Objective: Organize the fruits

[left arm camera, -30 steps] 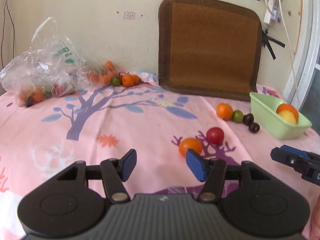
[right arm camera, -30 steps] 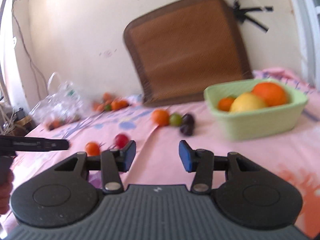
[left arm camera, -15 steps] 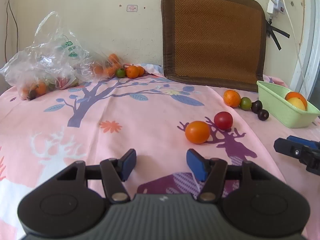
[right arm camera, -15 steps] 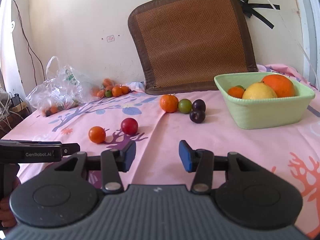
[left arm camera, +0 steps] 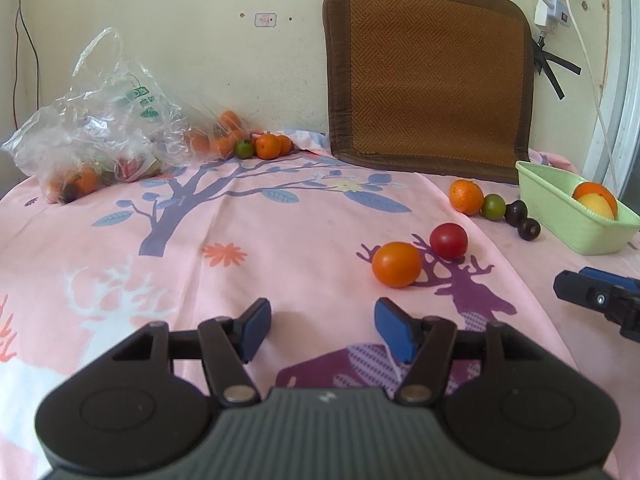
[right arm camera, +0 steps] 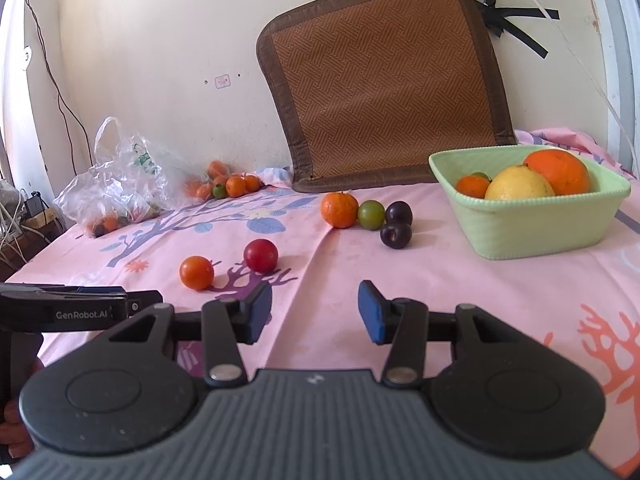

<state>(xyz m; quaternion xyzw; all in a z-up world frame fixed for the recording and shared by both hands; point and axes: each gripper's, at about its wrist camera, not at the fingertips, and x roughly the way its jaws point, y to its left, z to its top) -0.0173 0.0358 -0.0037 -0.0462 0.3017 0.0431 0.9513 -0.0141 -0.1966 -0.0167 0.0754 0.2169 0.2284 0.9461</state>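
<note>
Left gripper (left arm camera: 322,330) spread, empty, low over the pink printed bedsheet (left arm camera: 280,220). Smooth orange round fruit (left arm camera: 397,264) just ahead-right of it, so likely the next pick. "GenRobot.AI" reads on its side. Right gripper (right arm camera: 314,312) also spread, empty — pale green plastic basket (right arm camera: 532,228) ahead-right, holding fruit already sorted.

Both wrist views sit low over the pink printed bedsheet (left arm camera: 280,216), facing the wall; left view from the left, right nearer the pale green plastic basket (right arm camera: 532,224); both share it.
</note>
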